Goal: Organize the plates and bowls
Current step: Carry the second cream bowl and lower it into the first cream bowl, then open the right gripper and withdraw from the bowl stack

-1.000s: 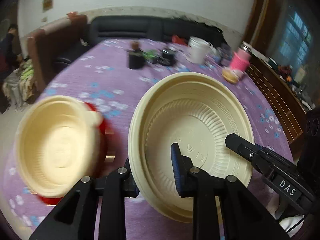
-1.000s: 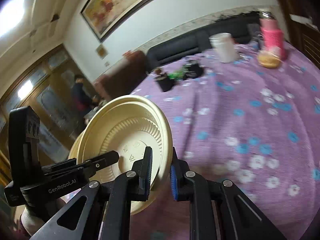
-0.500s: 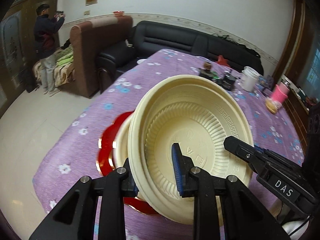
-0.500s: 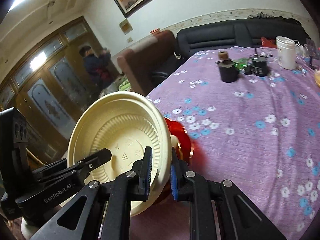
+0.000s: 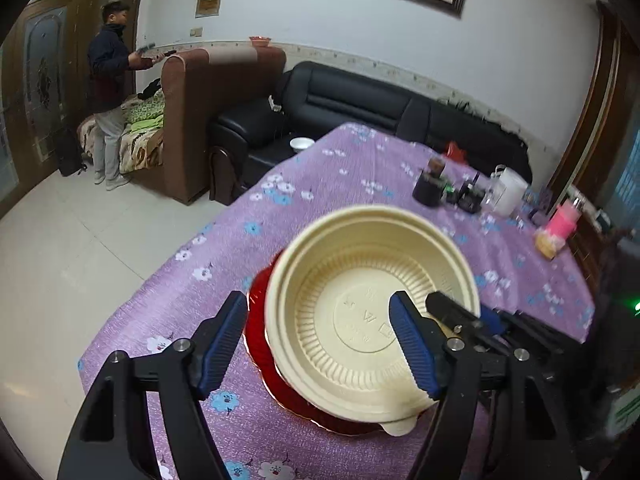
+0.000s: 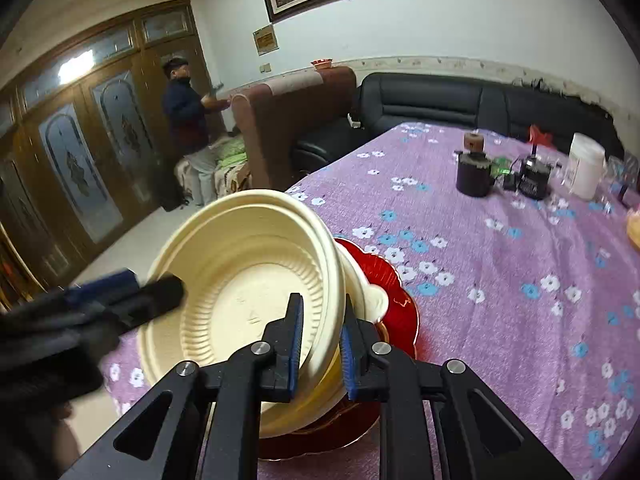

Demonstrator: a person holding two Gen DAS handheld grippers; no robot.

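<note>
A cream plastic bowl [image 5: 360, 304] sits tilted on another cream bowl [image 5: 394, 426], both over a red plate [image 5: 260, 332] near the table's front left corner. My left gripper [image 5: 316, 344] is open, its blue pads apart on either side of the bowl's near rim. My right gripper [image 6: 320, 344] is shut on the rim of the top cream bowl [image 6: 240, 292]; it shows at the bowl's right edge in the left wrist view [image 5: 464, 320]. The lower bowl [image 6: 368, 292] and red plate [image 6: 392, 280] show beneath.
The purple flowered tablecloth [image 6: 500, 280] covers the table. At the far end stand a dark cup [image 6: 474, 176], a black device [image 6: 534, 182], a white tub [image 6: 586, 172] and a pink cup [image 5: 564, 224]. Sofas and a person [image 5: 110, 92] are beyond.
My left gripper has let go of the cream bowl and opened. The bowl has come down onto the other cream bowl over the red plate, still held by my right gripper.
</note>
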